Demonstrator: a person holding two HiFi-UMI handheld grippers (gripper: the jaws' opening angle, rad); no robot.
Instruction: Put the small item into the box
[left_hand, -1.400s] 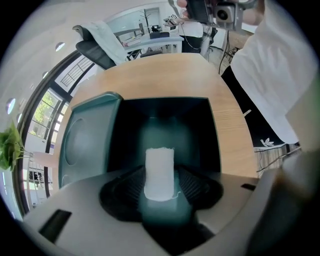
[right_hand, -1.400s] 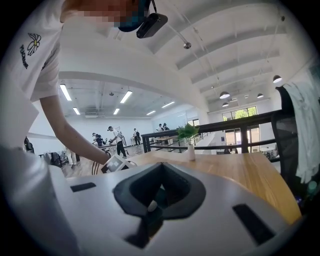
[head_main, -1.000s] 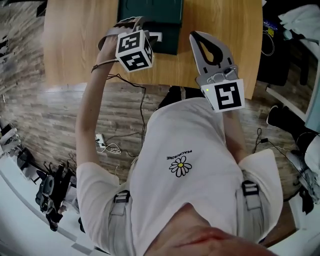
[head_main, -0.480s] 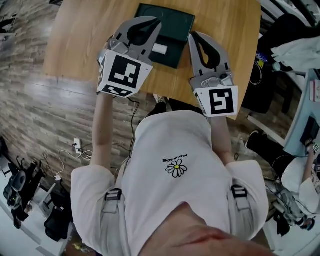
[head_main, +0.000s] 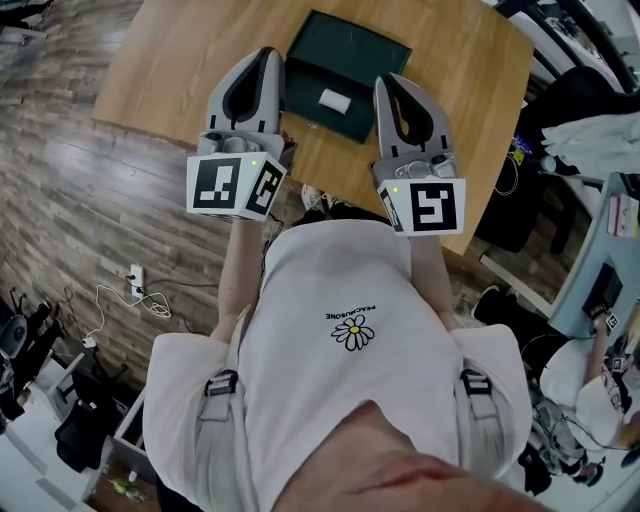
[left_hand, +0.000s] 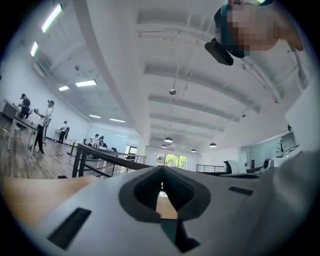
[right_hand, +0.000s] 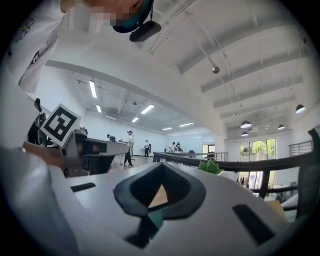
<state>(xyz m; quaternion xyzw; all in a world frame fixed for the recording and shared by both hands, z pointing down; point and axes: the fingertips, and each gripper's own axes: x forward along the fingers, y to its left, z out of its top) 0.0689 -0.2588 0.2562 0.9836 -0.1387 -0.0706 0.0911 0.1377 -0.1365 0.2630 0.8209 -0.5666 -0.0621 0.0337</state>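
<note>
Judging by the white item (head_main: 333, 99) lying in the green box (head_main: 372, 58), you look finished; left gripper (head_main: 267, 56) has just clenched on nothing, right gripper (head_main: 388, 83) is clenched empty too.

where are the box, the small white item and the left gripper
box (head_main: 352, 52), head view, bare dark green surface
small white item (head_main: 333, 100), head view, its middle
left gripper (head_main: 266, 55), head view, tips of its shut jaws

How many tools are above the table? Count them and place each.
2. The left tool hangs left of the green box; the right tool hangs at the box's right. None looks hidden.
</note>
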